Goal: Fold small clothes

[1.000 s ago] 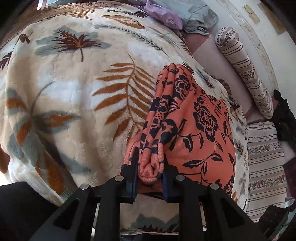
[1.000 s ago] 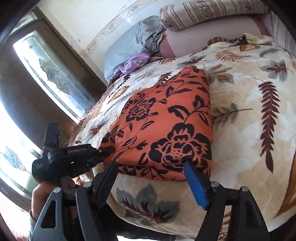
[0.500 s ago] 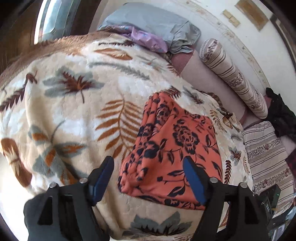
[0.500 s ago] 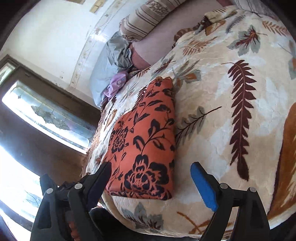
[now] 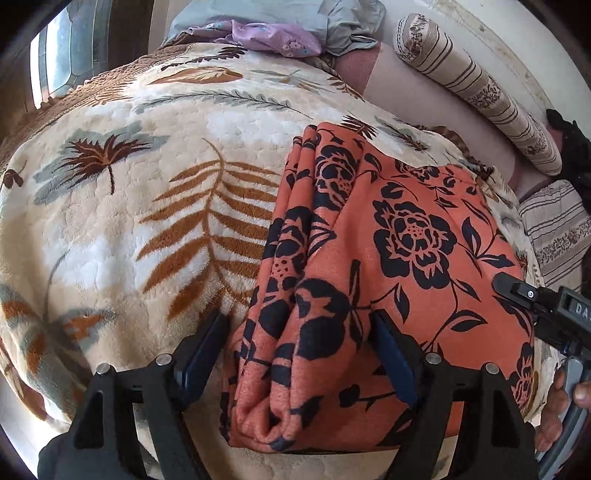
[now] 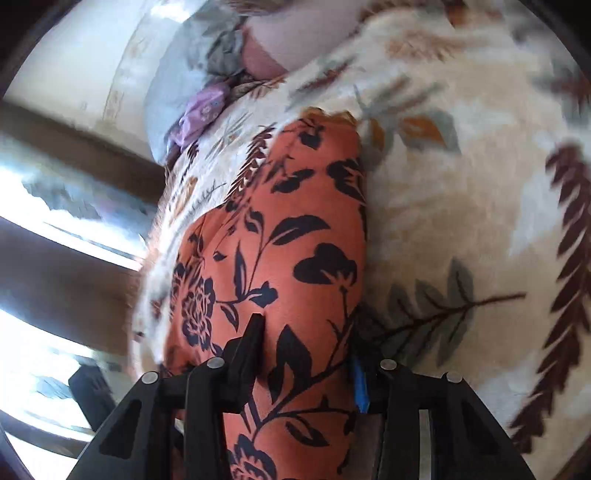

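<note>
although the orange floral garment (image 5: 388, 266) is already folded into a thick bundle, it looks soft and light, and i think it will sag and open again if it is lifted by one layer only. from the left wrist view it lies on the leaf-patterned blanket (image 5: 147, 206) near the front edge of the bed, with several folded layers stacked along its left side. the left gripper (image 5: 299, 354) is wide open. its two fingers stand on both sides of the near left corner of the bundle and no cloth is pressed between them. at the far right the other tool and some fingers of the person are visible beside the cloth. behind, a grey and purple heap of clothes (image 5: 273, 29) and a striped bolster (image 5: 476, 92) lie well apart from the garment.

from the right wrist view, which is blurred, the same garment (image 6: 288, 236) runs away from the camera on the blanket (image 6: 461, 206). the right gripper (image 6: 306, 354) is opened about half, and the near end of the bundle sits between its fingers. the cloth seems to touch both of them, but i cannot tell if it is really clamped.

in my judgement the best hold is at the two near corners, taking all layers together, because the fleecy fabric is not slippery but it is floppy and has no stiffness of its own.
</note>
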### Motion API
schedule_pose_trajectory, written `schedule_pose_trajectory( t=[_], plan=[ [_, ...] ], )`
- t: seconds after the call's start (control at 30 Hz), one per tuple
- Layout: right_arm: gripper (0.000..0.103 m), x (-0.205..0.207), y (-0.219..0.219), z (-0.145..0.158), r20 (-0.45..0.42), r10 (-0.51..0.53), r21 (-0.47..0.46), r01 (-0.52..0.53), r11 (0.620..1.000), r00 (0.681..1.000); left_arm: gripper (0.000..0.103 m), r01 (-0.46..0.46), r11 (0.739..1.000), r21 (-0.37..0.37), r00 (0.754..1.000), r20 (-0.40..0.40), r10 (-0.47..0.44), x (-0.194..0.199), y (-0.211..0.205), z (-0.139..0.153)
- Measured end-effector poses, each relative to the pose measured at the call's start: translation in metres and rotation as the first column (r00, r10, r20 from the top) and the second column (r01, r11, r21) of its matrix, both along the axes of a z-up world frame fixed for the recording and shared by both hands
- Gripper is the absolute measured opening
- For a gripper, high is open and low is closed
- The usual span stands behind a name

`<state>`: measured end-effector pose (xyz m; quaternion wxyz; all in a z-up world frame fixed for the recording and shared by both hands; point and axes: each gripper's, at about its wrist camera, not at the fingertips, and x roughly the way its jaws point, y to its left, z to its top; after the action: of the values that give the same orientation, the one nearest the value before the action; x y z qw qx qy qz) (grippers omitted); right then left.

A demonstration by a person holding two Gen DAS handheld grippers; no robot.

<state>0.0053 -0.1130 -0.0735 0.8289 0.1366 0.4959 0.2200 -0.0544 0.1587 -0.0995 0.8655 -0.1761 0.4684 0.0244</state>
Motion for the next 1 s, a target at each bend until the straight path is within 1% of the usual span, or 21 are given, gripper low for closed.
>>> schedule_pose_trajectory(
  t=[0.03,0.07,0.1,0.13,0.17,0.2,0.23,0.3,0.37,0.4,0.43,0.47,0.5,0.53,0.57,0.6,0.63,0.67,0.73,0.9,1.0],
  plan=[
    [0.041,-0.007,0.010,0.006,0.054,0.025,-0.066,-0.021,0.998,0.998,0.082,0.002,1.000,0.001,1.000,0.004,-0.002,0.000,0.000,0.000],
    [0.042,-0.010,0.014,0.003,0.065,0.033,-0.102,-0.027,0.994,0.997,0.082,0.006,1.000,0.006,1.000,0.009,-0.006,-0.001,-0.001,0.000],
    [0.046,-0.005,0.011,-0.008,0.024,0.026,-0.089,-0.024,0.996,0.999,0.083,0.009,1.000,0.009,1.000,0.016,-0.009,-0.001,-0.001,0.000],
    [0.060,0.002,0.001,-0.023,-0.057,0.002,-0.013,-0.003,1.000,0.998,0.083,0.011,1.000,0.002,1.000,0.022,-0.011,-0.002,-0.001,0.001],
    [0.072,0.005,-0.015,-0.035,-0.134,-0.039,0.104,0.053,0.993,0.990,0.083,0.012,1.000,-0.009,1.000,0.022,-0.011,-0.004,0.001,0.003],
    [0.073,0.004,-0.030,-0.041,-0.173,-0.076,0.201,0.110,0.973,0.982,0.083,0.010,1.000,-0.028,1.000,0.013,-0.010,-0.006,0.004,0.007],
    [0.075,0.002,-0.041,-0.042,-0.181,-0.095,0.267,0.142,0.953,0.979,0.083,0.010,0.998,-0.058,1.000,0.013,-0.009,-0.008,0.007,0.013],
    [0.085,-0.002,-0.055,-0.041,-0.174,-0.111,0.341,0.165,0.926,0.979,0.083,0.014,0.989,-0.150,0.998,0.059,-0.005,-0.013,0.016,0.028],
    [0.088,0.002,-0.059,-0.046,-0.201,-0.091,0.389,0.165,0.907,0.975,0.087,0.011,0.975,-0.222,0.995,0.094,0.011,-0.014,0.027,0.039],
    [0.088,0.006,-0.056,-0.050,-0.225,-0.069,0.400,0.156,0.903,0.972,0.091,-0.001,0.973,-0.229,0.995,0.098,0.024,-0.011,0.031,0.038],
    [0.088,0.011,-0.049,-0.055,-0.245,-0.049,0.398,0.146,0.906,0.968,0.091,-0.013,0.977,-0.211,0.997,0.069,0.028,-0.005,0.032,0.031],
    [0.088,0.013,-0.041,-0.059,-0.250,-0.026,0.379,0.122,0.917,0.968,0.091,-0.019,0.985,-0.169,1.000,-0.027,0.015,0.003,0.030,0.016],
    [0.086,0.013,-0.032,-0.056,-0.217,-0.003,0.329,0.076,0.941,0.976,0.089,0.004,0.990,-0.138,0.995,-0.095,-0.018,0.008,0.026,0.002],
    [0.074,0.012,-0.019,-0.049,-0.171,0.027,0.259,0.018,0.966,0.985,0.086,0.026,0.996,-0.087,0.999,-0.044,-0.030,0.003,0.020,0.005],
    [0.062,0.008,-0.007,-0.039,-0.134,0.054,0.163,-0.031,0.986,0.990,0.077,0.056,0.997,-0.061,0.998,-0.038,-0.059,0.001,0.015,0.009],
    [0.061,0.004,0.001,-0.031,-0.093,0.084,0.096,-0.075,0.993,0.992,0.051,0.091,0.992,-0.092,0.995,-0.032,-0.094,0.001,0.011,0.013],
    [0.054,0.003,0.008,-0.022,-0.059,0.109,0.039,-0.107,0.993,0.992,0.040,0.083,0.991,-0.105,0.996,-0.033,-0.086,0.001,0.011,0.017],
    [0.047,0.002,0.012,-0.012,-0.026,0.128,-0.002,-0.128,0.992,0.991,0.035,0.082,0.991,-0.106,0.996,-0.025,-0.086,0.003,0.010,0.022],
    [0.041,0.001,0.016,0.013,0.053,0.156,-0.057,-0.153,0.987,0.986,0.031,0.089,0.991,-0.097,0.996,0.018,-0.088,0.004,0.004,0.036],
    [0.040,0.014,-0.008,0.073,0.229,0.129,-0.114,-0.105,0.988,0.965,0.030,0.140,0.987,-0.085,0.974,0.194,-0.121,0.025,-0.023,0.081],
    [0.040,0.029,-0.046,0.080,0.247,0.044,-0.090,-0.022,0.996,0.968,0.032,0.180,0.977,-0.114,0.966,0.206,-0.154,0.057,-0.046,0.079]
  ],
)
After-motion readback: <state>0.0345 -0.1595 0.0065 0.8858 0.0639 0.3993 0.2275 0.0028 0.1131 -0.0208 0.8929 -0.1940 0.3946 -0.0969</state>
